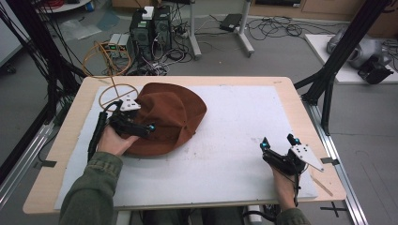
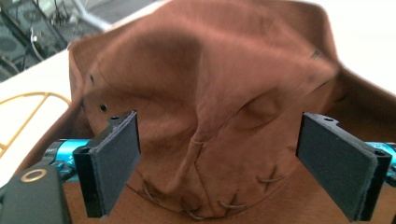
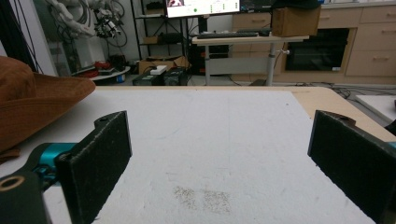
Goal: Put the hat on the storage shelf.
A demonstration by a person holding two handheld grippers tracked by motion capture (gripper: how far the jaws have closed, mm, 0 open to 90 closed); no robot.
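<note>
A brown suede hat (image 1: 171,117) with a wide brim lies on the white mat (image 1: 234,122), left of centre. My left gripper (image 1: 141,124) hovers over the hat's near-left brim, open. In the left gripper view the hat's creased crown (image 2: 210,79) rises between the two spread pads (image 2: 116,158), and nothing is held. My right gripper (image 1: 279,143) rests near the mat's front right, open, with bare mat between its pads (image 3: 100,158). The right gripper view has the hat's brim (image 3: 32,105) at its far left.
A gold wire hoop stand (image 1: 112,91) sits at the table's back left corner, just behind the hat. The wooden table edge (image 1: 319,140) runs close to the right gripper. Computers and cables (image 1: 150,33) lie on the floor beyond the table.
</note>
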